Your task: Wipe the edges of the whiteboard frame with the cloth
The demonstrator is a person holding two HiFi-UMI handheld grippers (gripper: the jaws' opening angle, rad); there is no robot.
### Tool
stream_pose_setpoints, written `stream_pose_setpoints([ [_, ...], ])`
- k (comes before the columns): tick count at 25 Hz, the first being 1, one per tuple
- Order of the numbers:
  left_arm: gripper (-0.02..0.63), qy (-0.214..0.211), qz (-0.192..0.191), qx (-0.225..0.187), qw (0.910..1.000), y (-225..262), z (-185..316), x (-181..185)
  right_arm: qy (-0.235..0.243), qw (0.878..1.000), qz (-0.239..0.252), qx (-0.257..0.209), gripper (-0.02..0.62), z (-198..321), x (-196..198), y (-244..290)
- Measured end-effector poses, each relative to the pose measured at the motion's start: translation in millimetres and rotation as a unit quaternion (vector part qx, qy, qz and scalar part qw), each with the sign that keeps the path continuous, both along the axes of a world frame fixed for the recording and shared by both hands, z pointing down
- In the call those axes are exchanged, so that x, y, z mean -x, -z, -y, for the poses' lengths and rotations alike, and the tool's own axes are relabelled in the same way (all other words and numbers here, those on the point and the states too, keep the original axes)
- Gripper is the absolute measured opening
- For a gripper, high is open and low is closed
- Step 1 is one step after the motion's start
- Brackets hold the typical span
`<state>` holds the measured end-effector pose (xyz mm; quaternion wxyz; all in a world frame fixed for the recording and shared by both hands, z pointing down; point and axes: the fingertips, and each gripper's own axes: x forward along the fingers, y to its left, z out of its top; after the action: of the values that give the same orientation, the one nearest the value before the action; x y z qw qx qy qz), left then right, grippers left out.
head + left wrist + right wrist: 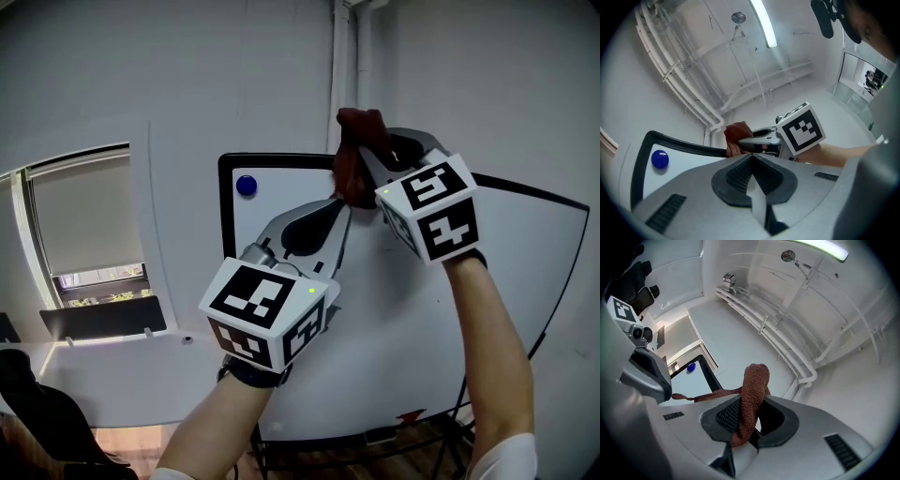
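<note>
Right tongs (751,405) clamped on the cloth (753,390). In the right gripper view we see the brown fabric pinched between the pads, one bunch standing up past the tips, and a thin twisted strand trailing off toward the left tongs (339,201).

Left tongs closed, pads meeting at the tip, nothing between them. In the head view their tips sit just below the cloth, in front of the upper part of the whiteboard (394,328). We can't tell if they touch the fabric.

The cloth is up at the top edge of the black frame (281,157), right of the top-left corner, bunched against that edge. Part of it sticks up above the frame, in front of the white wall.

A blue magnet (246,185) is stuck on the board, just inside the top-left corner and well to the left of the cloth. White pipes (342,56) run up the wall behind the cloth. A window with a blind (84,216) is off to the left. Both forearms are raised, with the right one higher and its marker cube (433,208) in front of the board's top edge.
</note>
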<state>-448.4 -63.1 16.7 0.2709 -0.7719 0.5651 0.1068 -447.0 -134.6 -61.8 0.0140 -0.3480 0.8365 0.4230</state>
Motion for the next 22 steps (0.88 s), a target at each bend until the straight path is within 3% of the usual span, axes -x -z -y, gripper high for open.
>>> stream_pose_setpoints([
  [10,0.009,-0.004,-0.011,-0.002,0.9999,-2.5,9.8,-23.9,-0.011,1.000,-0.005,0.009,0.081,22.0,-38.0,-1.0],
  [22,0.009,0.003,0.000,0.000,1.0000,0.3,78.1,-133.1,-0.006,0.999,-0.034,0.039,0.081,96.0,-145.5,2.6],
])
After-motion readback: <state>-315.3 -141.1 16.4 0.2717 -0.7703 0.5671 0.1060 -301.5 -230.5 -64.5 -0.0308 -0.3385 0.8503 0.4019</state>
